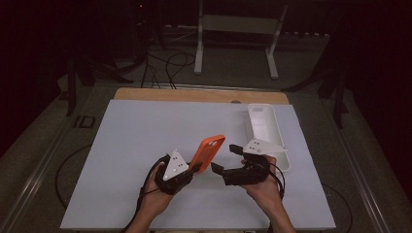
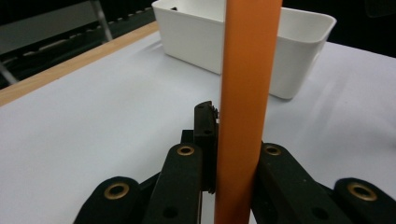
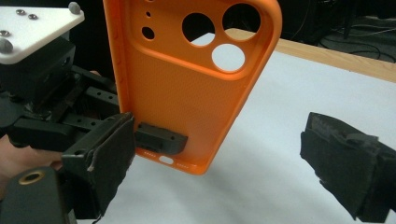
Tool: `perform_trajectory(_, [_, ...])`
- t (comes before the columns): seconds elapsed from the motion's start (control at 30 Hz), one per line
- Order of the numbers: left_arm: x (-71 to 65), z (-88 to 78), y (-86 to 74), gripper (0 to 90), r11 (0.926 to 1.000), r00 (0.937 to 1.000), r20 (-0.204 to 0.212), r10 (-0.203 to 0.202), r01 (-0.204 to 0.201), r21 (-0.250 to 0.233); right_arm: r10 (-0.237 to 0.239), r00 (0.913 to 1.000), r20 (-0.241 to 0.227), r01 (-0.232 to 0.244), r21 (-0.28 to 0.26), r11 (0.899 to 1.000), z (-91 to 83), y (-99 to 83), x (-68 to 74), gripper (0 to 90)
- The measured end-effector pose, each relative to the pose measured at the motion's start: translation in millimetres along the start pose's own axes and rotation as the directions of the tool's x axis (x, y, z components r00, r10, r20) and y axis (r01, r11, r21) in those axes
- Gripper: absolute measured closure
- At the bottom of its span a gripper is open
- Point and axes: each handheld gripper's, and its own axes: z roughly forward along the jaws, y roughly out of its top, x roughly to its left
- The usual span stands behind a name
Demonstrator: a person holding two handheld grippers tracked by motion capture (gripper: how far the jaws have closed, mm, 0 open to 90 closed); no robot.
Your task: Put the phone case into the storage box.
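An orange phone case (image 1: 210, 151) with round camera holes (image 3: 187, 84) stands tilted above the table, held by its lower end. My left gripper (image 1: 194, 168) is shut on that end; in the left gripper view the case (image 2: 243, 93) runs edge-on between the jaws of the left gripper (image 2: 229, 140). The right gripper view shows one left finger (image 3: 161, 138) pressed on the case's inner face. My right gripper (image 1: 224, 158) stands open just right of the case. Its padded jaws spread wide (image 3: 224, 163), with the case's bottom corner between them and untouched.
A long white tray (image 1: 266, 127) lies at the right of the white table sheet (image 1: 145, 136), close behind my right hand; it also shows beyond the case (image 2: 196, 37). The wooden table edge (image 1: 194, 94) runs along the back.
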Motion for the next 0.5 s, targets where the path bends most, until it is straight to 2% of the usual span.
perform_trajectory(0.3, [-1.5, 2.2, -1.1, 85.9, 0.9998, 0.9991, -0.038, -0.019, 0.018, -0.004, 0.015, 0.9999, 0.003, -0.015, -0.024, 1.000, 3.6, 4.6, 4.1, 10.1])
perform_trajectory(0.5, [-2.5, 3.0, -1.9, 85.9, 0.9995, 0.9979, -0.057, -0.031, 0.030, -0.006, 0.021, 0.9996, 0.020, -0.020, -0.034, 0.999, 6.9, 9.0, 8.4, 9.4])
